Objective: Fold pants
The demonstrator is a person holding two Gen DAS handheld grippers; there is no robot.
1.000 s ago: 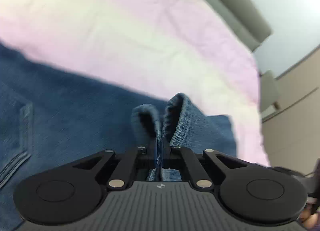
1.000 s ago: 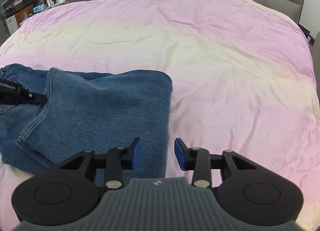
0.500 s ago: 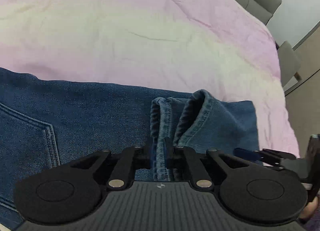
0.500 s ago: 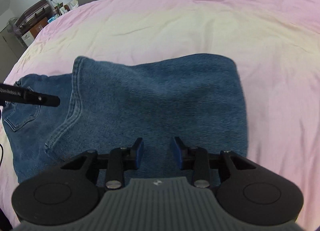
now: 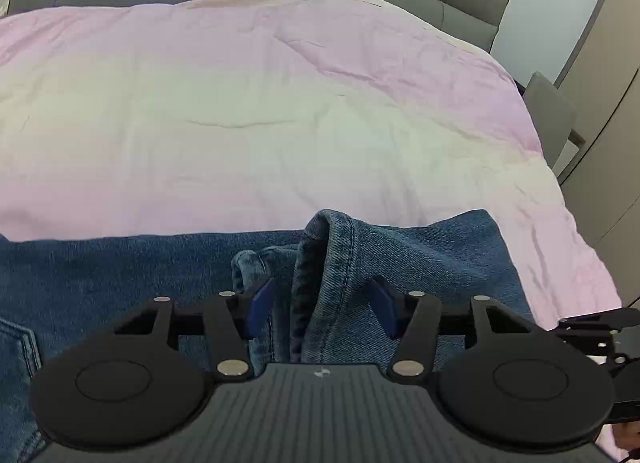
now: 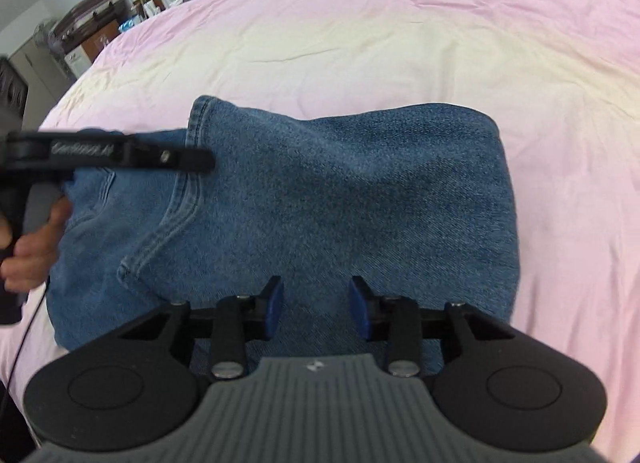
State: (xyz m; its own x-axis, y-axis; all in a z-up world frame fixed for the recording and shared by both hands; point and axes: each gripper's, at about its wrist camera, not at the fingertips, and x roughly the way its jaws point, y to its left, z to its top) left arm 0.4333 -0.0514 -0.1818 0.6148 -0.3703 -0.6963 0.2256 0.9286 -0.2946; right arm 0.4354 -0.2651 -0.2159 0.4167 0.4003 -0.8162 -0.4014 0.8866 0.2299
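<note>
Here the folded blue jeans point(image 6: 340, 199) lie flat; left tool point(image 5: 320, 307) opening around the hem, right tool point(image 6: 316, 307) parted, empty.

The left gripper point(image 5: 322, 307) points steeply downward, its jaws opening; the two blue pads point(image 5: 259, 307) stand wide apart with a bunched hem of the jeans point(image 5: 332, 263) between them, no longer pinched (the cloth stands free of the right-hand pad). In the right wrist view its black finger reaches in from the left edge, and the person's left hand point(image 6: 30, 251) wraps the handle, fingers curled. The right gripper point(image 6: 316, 309) also tilts down, hovering over the folded denim with its jaws partly parted and nothing held between them.
</note>
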